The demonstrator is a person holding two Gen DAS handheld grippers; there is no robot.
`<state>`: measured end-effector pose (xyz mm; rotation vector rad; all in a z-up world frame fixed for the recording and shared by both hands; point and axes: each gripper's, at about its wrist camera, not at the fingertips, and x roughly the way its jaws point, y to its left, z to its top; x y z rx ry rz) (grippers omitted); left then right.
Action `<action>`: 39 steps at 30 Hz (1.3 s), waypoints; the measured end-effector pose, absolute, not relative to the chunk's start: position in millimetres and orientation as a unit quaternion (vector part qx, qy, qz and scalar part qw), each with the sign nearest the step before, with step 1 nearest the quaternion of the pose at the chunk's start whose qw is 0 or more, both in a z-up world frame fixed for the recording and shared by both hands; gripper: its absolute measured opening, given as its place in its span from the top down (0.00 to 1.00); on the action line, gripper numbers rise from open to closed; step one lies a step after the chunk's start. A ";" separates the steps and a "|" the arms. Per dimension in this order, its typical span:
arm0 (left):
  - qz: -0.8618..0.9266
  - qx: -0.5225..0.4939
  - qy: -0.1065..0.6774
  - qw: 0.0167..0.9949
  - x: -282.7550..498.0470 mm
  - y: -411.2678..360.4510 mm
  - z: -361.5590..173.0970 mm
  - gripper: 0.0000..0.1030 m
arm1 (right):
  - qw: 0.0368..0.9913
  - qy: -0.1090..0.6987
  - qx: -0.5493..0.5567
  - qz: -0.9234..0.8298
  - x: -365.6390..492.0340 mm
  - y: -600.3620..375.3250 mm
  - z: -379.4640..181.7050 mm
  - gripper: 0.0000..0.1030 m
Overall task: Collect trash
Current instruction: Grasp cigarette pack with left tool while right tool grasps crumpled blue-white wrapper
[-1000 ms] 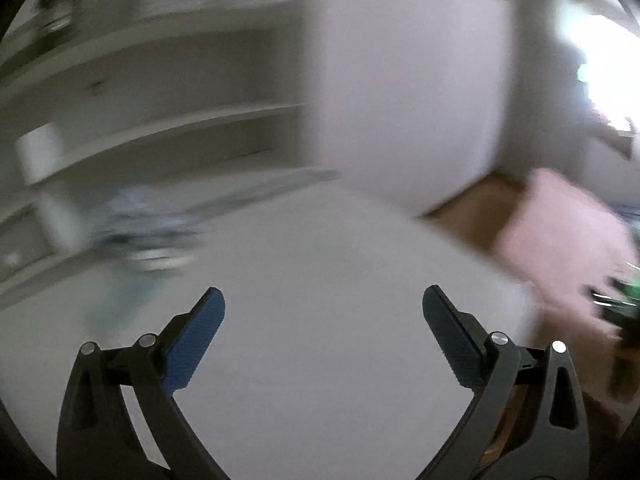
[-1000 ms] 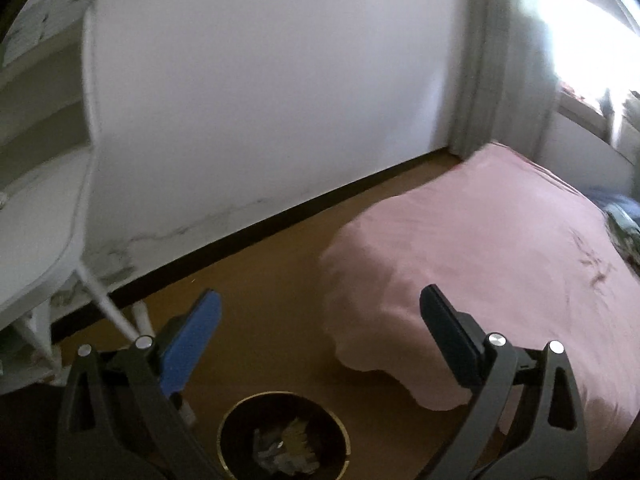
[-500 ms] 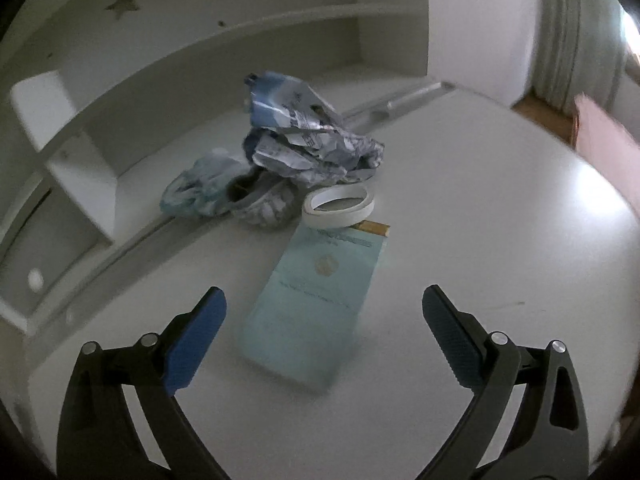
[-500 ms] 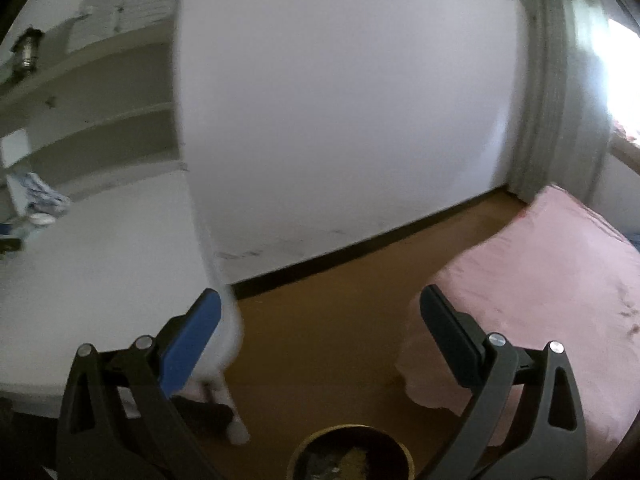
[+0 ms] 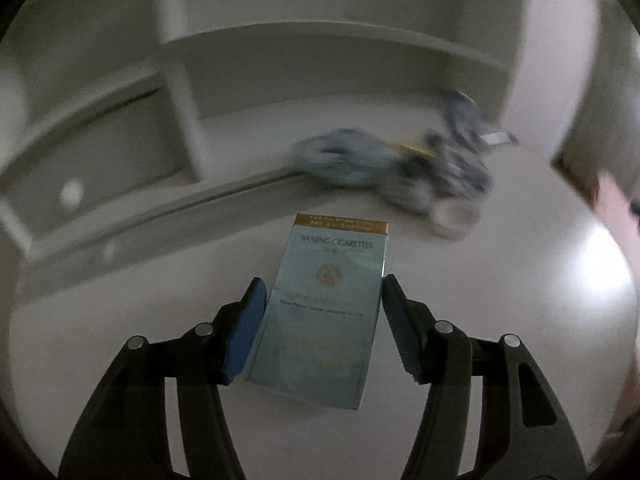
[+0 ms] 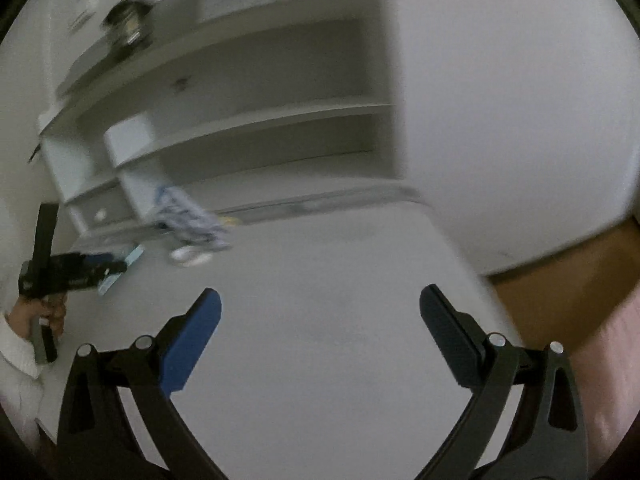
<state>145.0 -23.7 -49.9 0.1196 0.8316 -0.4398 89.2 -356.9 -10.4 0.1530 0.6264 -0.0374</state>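
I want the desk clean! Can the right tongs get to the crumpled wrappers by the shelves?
Probably yes. The right tongs are open and empty, and only bare desk lies between them and the crumpled wrappers.

Glossy pale-blue card cigarette pack [image 5: 324, 312] with gold top band, smooth matt white tabletop [image 5: 500, 320], crumpled printed paper [image 5: 440, 164], matt black plastic left gripper [image 5: 322, 324], ribbed blue pads [image 5: 244, 328], wood floor [image 6: 560, 276]

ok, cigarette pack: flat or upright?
Flat. The pack lies face up on the desk, printed front to the camera, between the left tongs, which have just been closing.
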 end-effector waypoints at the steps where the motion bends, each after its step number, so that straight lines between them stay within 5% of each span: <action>1: -0.198 0.047 0.407 0.891 149.1 -15.9 -49.9 0.44 | 0.946 0.318 0.068 0.001 102.7 -348.1 -11.1 0.07; 12: -0.171 0.083 0.419 0.888 156.1 -25.8 -53.7 0.43 | 0.920 0.375 -0.074 0.087 257.7 -256.5 -38.3 0.14; 14: -0.162 0.098 0.421 0.887 157.7 -35.1 -55.4 0.36 | 0.914 0.389 -0.071 0.096 269.1 -253.1 -44.9 0.34; 18: -0.166 0.102 0.426 0.883 157.0 -39.8 -57.2 0.27 | 0.908 0.401 -0.055 0.108 274.8 -251.9 -53.1 0.48; 19: -0.167 0.102 0.426 0.883 156.9 -40.8 -57.2 0.28 | 0.908 0.401 -0.055 0.107 274.1 -253.2 -52.7 0.58; 20: -0.172 0.102 0.424 0.884 155.9 -41.8 -56.4 0.45 | 0.908 0.401 -0.051 0.107 274.4 -254.5 -51.8 0.61; 39: -0.205 0.075 0.404 0.888 145.7 -38.8 -48.4 0.46 | 0.913 0.407 0.025 0.009 149.4 -343.1 -42.1 0.67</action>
